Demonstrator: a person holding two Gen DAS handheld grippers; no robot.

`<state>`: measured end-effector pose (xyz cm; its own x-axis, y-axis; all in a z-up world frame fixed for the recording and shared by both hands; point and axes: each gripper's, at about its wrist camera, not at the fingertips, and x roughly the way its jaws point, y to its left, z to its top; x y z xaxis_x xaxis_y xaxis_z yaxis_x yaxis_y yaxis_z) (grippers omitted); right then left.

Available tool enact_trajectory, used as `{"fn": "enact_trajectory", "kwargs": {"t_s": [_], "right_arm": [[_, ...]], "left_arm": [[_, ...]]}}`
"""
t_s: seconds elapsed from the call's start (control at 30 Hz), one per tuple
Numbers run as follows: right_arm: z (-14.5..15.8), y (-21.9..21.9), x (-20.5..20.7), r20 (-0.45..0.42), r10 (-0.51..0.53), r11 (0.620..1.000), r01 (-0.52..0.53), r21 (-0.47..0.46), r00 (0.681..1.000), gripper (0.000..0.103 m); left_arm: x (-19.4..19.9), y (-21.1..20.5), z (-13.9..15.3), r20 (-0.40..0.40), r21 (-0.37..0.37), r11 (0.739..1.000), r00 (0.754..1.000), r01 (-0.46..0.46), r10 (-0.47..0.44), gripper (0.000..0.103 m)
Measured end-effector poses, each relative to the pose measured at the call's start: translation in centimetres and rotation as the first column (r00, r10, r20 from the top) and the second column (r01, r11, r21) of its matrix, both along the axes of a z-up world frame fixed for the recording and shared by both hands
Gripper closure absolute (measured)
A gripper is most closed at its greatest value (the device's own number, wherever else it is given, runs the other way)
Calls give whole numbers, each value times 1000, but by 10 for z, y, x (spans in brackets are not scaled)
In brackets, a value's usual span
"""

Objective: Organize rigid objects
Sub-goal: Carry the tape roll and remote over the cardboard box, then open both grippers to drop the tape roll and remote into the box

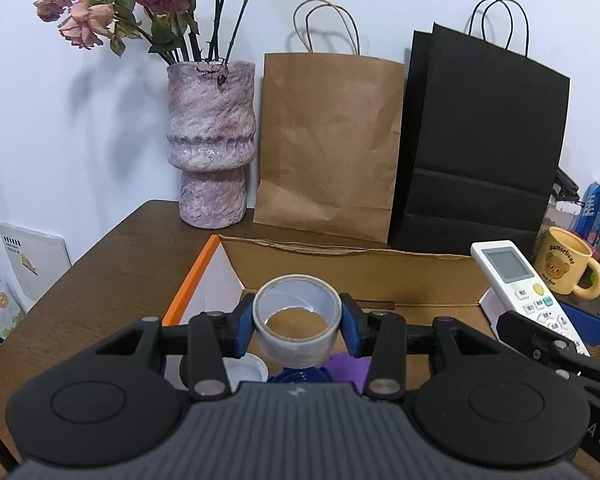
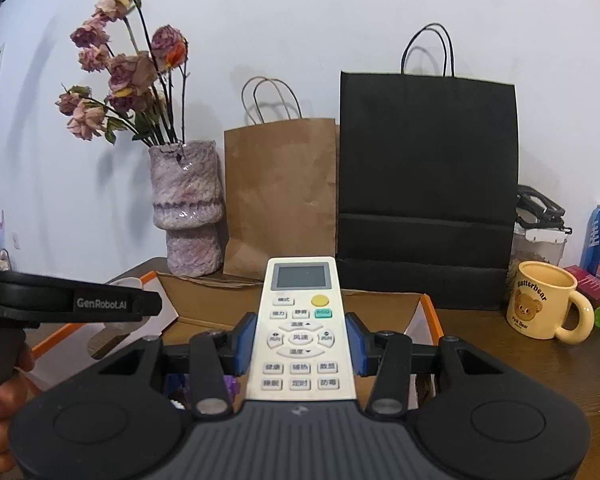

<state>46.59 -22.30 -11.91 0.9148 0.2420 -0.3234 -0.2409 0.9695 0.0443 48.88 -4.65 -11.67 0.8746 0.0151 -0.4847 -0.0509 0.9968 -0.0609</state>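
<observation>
left gripper (image 1: 298,330) clamped on tape roll (image 1: 297,326), roll upright between blue pads, held over open cardboard box (image 1: 340,272). box holds white cap (image 1: 246,368), blue item (image 1: 296,376), purple item (image 1: 350,366) at 6 o'clock of roll. right gripper (image 2: 300,346) clamped on white remote (image 2: 300,320), screen end toward 12 o'clock, over same box. yellow mug (image 2: 544,306) on table (image 1: 100,280) at 3 o'clock, contents not visible.

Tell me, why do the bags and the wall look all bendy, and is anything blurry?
Left wrist view: the fisheye lens curves the wall and tilts the black bag, corners go dark, and flower shadows fall soft on the wall; the tape roll looks sharp. Right wrist view: the same bending, the remote is crisp, and the hand at the edge looks smeared.
</observation>
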Motion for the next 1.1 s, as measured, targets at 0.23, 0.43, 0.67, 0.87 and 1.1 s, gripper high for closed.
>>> {"fn": "enact_trajectory", "kwargs": {"t_s": [0.23,0.43,0.67,0.87,1.1], "right_arm": [[-8,0,15,-27,5,1000,-5,-13,1000,58],[-15,0,22,-64,4,1000,-6,-26,998,58],[-17,-5,20,-58,-33,999,31,-30,998,10],[-16,-10,23,-57,-75,997,73,-32,996,0],[-16,-10,23,-58,-73,997,71,-31,996,0]], "left_arm": [[14,0,-8,-23,25,1000,1000,6,-6,59],[17,-1,-13,-36,62,998,999,-6,9,44],[9,3,-6,27,61,997,999,-47,45,0],[10,4,-4,26,47,998,999,-39,37,0],[10,4,-5,24,48,998,999,-37,36,0]]}}
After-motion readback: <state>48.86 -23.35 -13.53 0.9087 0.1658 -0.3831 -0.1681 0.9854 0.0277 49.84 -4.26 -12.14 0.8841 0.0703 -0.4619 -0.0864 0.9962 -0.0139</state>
